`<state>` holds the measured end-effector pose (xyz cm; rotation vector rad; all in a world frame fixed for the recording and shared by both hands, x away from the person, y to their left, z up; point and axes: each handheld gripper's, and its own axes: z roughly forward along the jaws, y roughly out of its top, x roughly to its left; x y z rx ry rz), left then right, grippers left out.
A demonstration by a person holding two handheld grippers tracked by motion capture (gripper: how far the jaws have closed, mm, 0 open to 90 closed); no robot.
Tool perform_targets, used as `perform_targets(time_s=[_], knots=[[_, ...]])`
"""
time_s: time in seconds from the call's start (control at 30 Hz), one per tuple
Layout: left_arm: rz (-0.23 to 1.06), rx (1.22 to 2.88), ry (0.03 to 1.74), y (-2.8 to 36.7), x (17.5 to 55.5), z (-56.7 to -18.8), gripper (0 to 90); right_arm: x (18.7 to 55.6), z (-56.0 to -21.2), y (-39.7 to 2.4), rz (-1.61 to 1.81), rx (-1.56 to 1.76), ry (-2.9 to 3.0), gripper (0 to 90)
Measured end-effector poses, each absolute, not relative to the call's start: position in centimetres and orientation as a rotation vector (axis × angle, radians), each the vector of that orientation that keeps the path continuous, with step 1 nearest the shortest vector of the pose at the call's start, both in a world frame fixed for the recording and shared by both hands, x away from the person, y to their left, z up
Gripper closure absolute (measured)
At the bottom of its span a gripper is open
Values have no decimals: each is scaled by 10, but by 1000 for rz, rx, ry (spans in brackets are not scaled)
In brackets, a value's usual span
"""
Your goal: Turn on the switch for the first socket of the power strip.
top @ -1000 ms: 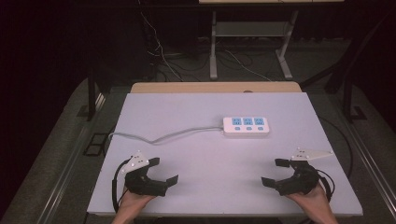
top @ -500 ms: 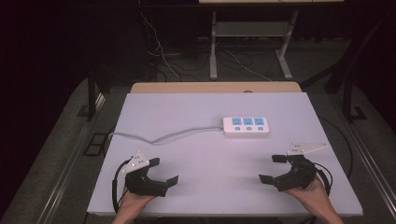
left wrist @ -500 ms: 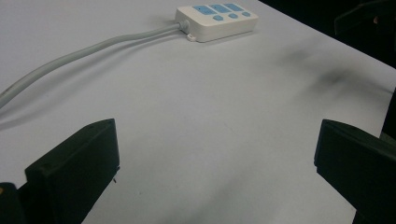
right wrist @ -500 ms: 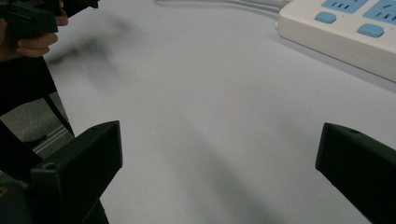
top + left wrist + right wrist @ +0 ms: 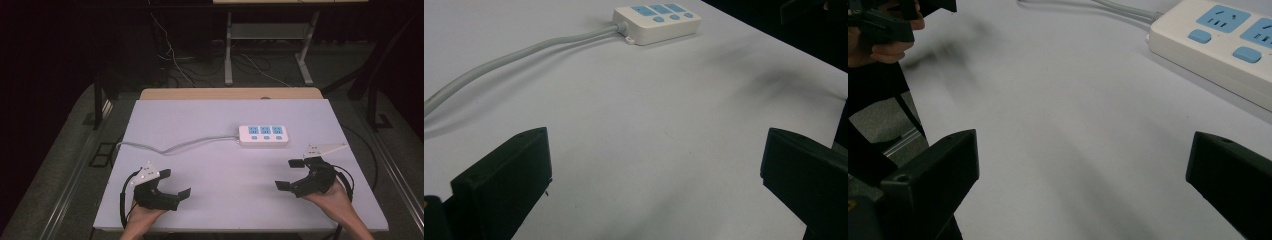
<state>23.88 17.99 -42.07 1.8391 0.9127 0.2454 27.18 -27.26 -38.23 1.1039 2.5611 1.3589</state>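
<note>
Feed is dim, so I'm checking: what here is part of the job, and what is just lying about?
In play: power strip with its grey cord; left tool and right tool, both open.

Lying about: floor cables, table legs behind the table.

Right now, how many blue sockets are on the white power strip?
3. They sit in a row along the top of the power strip: one at its left end, one in the middle, one at its right end. None looks hidden.
</note>
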Motion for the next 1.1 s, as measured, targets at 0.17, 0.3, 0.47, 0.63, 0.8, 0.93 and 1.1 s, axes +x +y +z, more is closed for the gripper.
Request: perform_targets(time_s=[0.17,0.3,0.47,0.63,0.8,0.93,1.1], knots=[[244,1839,913,180,239,-421,0,279,-378,-270,1341,1084,2578,1],[241,1840,913,179,239,-421,0,282,-376,-269,1333,1078,2587,1],[239,1844,912,178,239,-422,0,287,-374,-267,1324,1074,2605,1],[240,1844,913,179,239,-422,0,294,-368,-265,1314,1056,2614,1],[240,1844,912,179,239,-422,0,302,-363,-262,1301,1040,2620,1],[241,1843,911,179,239,-422,0,308,-359,-260,1290,1033,2631,1],[241,1845,911,179,239,-422,0,315,-356,-259,1279,1026,2638,1]])
